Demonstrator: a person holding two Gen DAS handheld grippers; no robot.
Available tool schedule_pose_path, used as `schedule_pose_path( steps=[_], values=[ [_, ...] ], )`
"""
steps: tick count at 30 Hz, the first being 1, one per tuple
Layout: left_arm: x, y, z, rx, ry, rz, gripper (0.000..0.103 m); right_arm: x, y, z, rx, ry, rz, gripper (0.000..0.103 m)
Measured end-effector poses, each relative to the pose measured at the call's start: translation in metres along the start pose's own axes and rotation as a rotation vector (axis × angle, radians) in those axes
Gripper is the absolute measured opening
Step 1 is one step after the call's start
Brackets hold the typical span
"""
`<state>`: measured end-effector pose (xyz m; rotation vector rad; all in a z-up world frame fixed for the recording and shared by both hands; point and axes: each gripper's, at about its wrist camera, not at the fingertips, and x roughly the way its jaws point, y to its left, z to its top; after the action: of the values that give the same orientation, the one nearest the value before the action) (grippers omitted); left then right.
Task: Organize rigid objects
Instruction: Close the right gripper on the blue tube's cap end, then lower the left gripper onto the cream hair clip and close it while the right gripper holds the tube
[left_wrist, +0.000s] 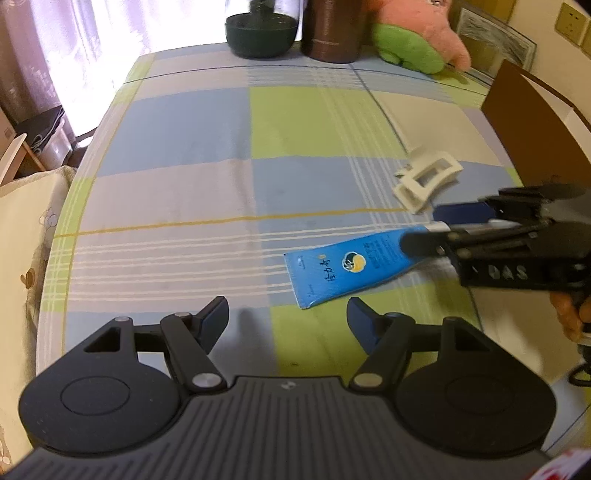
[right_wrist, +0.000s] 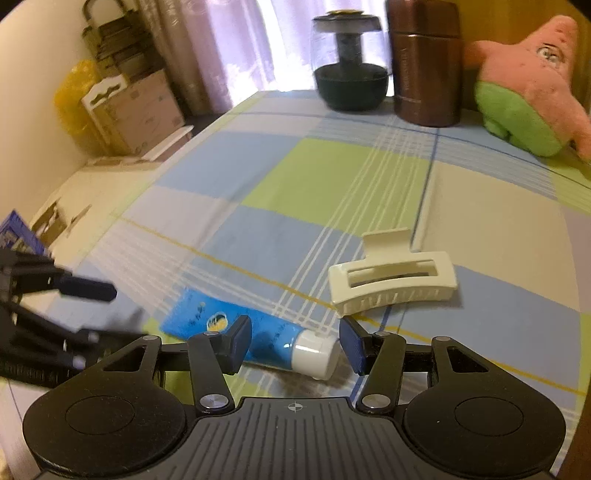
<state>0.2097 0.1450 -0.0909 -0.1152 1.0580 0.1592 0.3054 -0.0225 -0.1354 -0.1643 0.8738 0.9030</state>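
- Right wrist view: the right tool (right_wrist: 295, 341) hangs low over the blue tube (right_wrist: 236, 332), fingers spread to either side of its white-capped end, not yet touching. The tube passes between them, so this reads as an approach to grip it near the cap.
- The tube lies flat on the checked cloth of the surface (right_wrist: 332, 177), crimped end pointing toward the left tool (right_wrist: 88, 314), which enters from the left edge.
- A cream hair claw (right_wrist: 391, 280) rests just beyond the tube's cap, close but apart, likely next for sorting.
- Left wrist view: the left tool (left_wrist: 288, 321) is spread wide and empty, hovering near the tube's crimped end (left_wrist: 306, 295), seemingly held back while the other tool works.
- A brown box (left_wrist: 535, 136) stands at the right edge, a plausible destination, though its inside is hidden.
- A dark jar (right_wrist: 351, 62), a brown flask (right_wrist: 426, 62) and a pink plush (right_wrist: 532, 85) line the far edge, well apart from the work.
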Motion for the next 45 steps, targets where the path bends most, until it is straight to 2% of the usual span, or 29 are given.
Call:
schedule_pose_path(
  steps=[5,7,13,18,21,25,29,32,35,39,41,42,43,45],
  values=[
    [-0.001,0.012,-0.001,-0.025,0.010,0.013,0.067,-0.007,0.013,-0.012,-0.056,0.073,0.126,0.051],
    [-0.003,0.016,-0.001,-0.033,0.009,0.014,0.067,-0.010,0.020,-0.017,-0.090,0.093,0.151,0.050],
    [-0.002,0.019,-0.006,-0.044,0.016,0.027,0.067,-0.004,0.030,-0.016,-0.111,0.066,0.126,0.050],
    [-0.001,0.022,-0.010,-0.059,0.023,0.036,0.067,0.016,0.042,-0.015,-0.204,0.101,0.118,0.050],
    [-0.001,0.023,-0.013,-0.066,0.026,0.042,0.067,0.021,0.044,-0.018,-0.235,0.086,0.111,0.050],
    [-0.002,0.025,-0.016,-0.072,0.029,0.043,0.065,0.022,0.051,-0.023,-0.293,0.056,0.087,0.032],
    [-0.004,0.022,-0.015,-0.063,0.023,0.039,0.064,0.017,0.058,-0.031,-0.340,0.039,0.061,0.028],
    [-0.006,0.018,-0.014,-0.047,0.014,0.032,0.064,0.007,0.062,-0.040,-0.353,-0.006,0.041,0.028],
    [-0.009,0.013,-0.012,-0.025,-0.002,0.017,0.063,-0.010,0.059,-0.046,-0.296,-0.058,0.025,0.028],
    [-0.011,0.002,-0.005,0.014,-0.026,-0.023,0.063,-0.037,0.050,-0.050,-0.188,-0.141,-0.054,0.028],
    [-0.010,-0.007,-0.001,0.041,-0.037,-0.049,0.063,-0.050,0.042,-0.051,-0.110,-0.178,-0.124,0.028],
    [-0.009,-0.012,0.001,0.057,-0.042,-0.059,0.063,-0.059,0.034,-0.052,-0.033,-0.197,-0.195,0.028],
    [-0.008,-0.018,0.003,0.078,-0.048,-0.070,0.063,-0.059,0.034,-0.052,-0.033,-0.197,-0.195,0.028],
    [-0.005,-0.028,0.008,0.114,-0.059,-0.090,0.063,-0.065,0.024,-0.053,0.054,-0.209,-0.276,0.028]
  ],
)
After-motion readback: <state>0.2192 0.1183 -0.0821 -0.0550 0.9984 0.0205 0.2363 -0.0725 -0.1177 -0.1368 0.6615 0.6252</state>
